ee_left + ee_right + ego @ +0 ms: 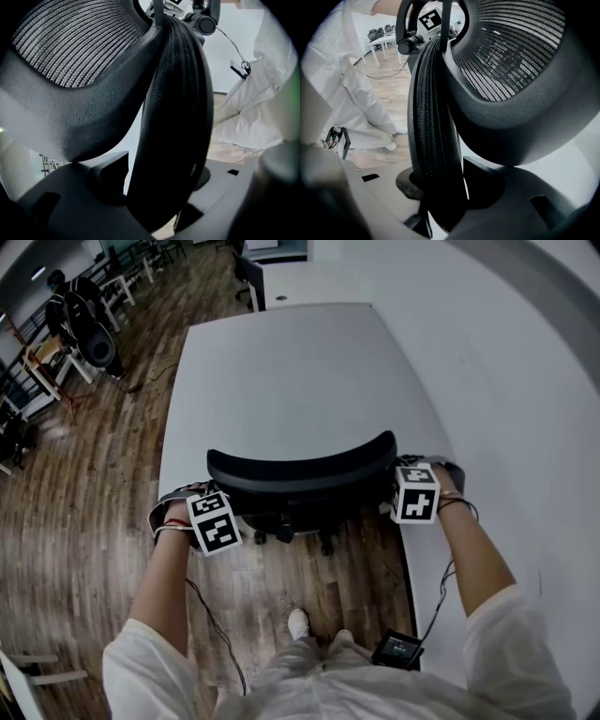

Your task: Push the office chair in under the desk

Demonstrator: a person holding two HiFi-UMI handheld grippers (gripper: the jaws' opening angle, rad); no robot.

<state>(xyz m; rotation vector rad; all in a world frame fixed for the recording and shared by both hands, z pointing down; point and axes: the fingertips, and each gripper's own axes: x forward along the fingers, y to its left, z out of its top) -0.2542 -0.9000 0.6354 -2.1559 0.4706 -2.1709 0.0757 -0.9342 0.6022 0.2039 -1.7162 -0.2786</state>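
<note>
The black office chair's mesh backrest (300, 470) stands against the near edge of the white desk (291, 371). Its seat is hidden under the desktop, and its wheeled base (291, 535) shows on the floor below. My left gripper (214, 512) is at the backrest's left end and my right gripper (412, 486) at its right end, both pointing steeply down. In the left gripper view, the left gripper (159, 187) is shut on the backrest's rim (173, 93). In the right gripper view, the right gripper (440, 187) grips the rim (431, 117) the same way.
Wooden floor (84, 493) runs along the desk's left side. A white surface (525, 409) borders the desk on the right. A person (80, 310) stands among other desks at the far left. Another dark chair (248, 277) is beyond the desk. My shoe (298, 622) is behind the chair's base.
</note>
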